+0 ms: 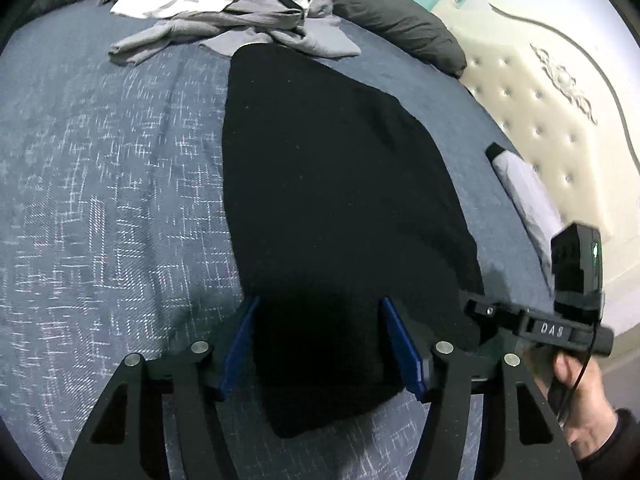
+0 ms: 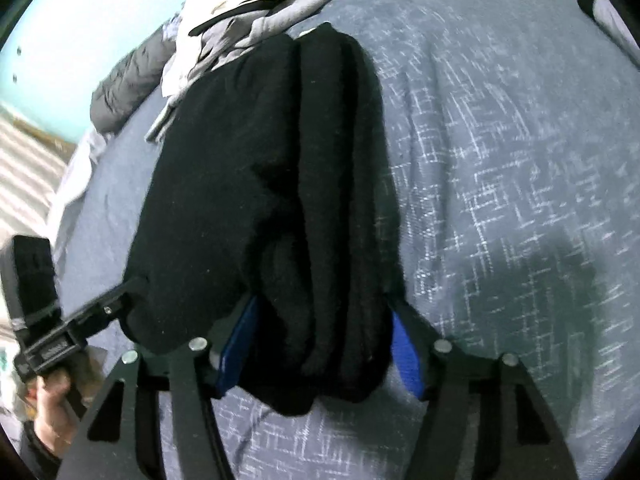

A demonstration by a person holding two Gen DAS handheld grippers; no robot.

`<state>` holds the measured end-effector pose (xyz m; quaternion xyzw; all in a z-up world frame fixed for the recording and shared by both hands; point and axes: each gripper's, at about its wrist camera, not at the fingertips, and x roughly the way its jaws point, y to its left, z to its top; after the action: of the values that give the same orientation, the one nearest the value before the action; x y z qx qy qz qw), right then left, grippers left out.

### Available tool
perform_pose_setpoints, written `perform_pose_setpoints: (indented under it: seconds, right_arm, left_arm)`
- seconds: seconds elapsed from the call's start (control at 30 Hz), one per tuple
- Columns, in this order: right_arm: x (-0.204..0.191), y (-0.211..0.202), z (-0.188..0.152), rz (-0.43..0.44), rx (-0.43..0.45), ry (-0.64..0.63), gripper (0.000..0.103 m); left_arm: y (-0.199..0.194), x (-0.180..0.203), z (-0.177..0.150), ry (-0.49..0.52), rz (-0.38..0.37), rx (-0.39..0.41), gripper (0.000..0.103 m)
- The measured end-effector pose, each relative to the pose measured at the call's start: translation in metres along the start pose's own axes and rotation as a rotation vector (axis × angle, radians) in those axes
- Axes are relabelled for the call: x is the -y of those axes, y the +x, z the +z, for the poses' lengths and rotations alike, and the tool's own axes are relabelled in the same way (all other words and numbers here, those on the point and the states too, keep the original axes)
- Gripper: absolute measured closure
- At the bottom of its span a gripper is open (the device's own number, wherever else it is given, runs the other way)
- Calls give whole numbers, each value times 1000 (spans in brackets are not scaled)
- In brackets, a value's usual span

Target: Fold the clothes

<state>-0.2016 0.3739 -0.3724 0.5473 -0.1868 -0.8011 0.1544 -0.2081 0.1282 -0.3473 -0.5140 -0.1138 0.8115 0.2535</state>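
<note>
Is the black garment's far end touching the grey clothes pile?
Touching. The left wrist view shows the grey clothes pile overlapping the black garment at its far edge.

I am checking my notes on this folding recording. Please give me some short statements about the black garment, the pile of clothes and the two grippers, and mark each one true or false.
1. The black garment lies on a blue-grey patterned bedspread. True.
2. The left gripper has its blue pads shut tight together. False: the pads stand apart, with black cloth between them.
3. A loose pile of grey and white clothes lies beyond the far end of the black garment. True.
4. The right gripper hovers over bare bedspread, away from the garment. False: it straddles the garment's near end.
5. The black garment is hung over the cream headboard. False: it lies flat on the bed.
</note>
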Motion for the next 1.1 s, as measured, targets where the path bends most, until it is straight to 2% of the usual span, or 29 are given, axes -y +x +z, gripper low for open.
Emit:
perform_pose_setpoints:
  seconds: [0.07,0.1,0.17,0.27,0.4,0.57,0.63,0.7,0.8,0.9,1.03,1.1]
  right_arm:
    - [-1,-1,-2,4,12,-18,43]
    - [-3,-2,-3,15,17,-32,57]
    - [-5,-5,-4,29,29,-44,65]
    - [-5,-4,-2,31,35,-44,65]
    - [1,0,0,57,29,-6,58]
    - [-3,1,1,45,36,-34,57]
    - [-7,2,2,42,45,-55,60]
    - [-14,-1,1,34,64,-92,70]
    - [-21,-13,2,36,104,-126,76]
    - [-26,-31,7,69,147,-140,79]
    - [-32,-60,21,86,190,-178,81]
    - [-32,-76,28,90,208,-180,82]
  left_arm:
    - [3,0,0,9,-2,0,36]
    - [3,0,0,15,-3,0,37]
    - [1,3,-3,28,-4,7,42]
    - [1,4,-6,38,-2,11,42]
    - [8,-1,-6,6,-15,14,39]
    - [16,-3,-8,2,-9,27,37]
    - [18,-3,-10,5,-14,34,37]
    - [17,0,-12,22,-8,41,44]
    - [12,8,-12,48,14,53,52]
    - [5,16,-9,68,22,76,60]
    - [-11,32,9,109,21,117,62]
    - [-21,53,14,129,12,135,63]
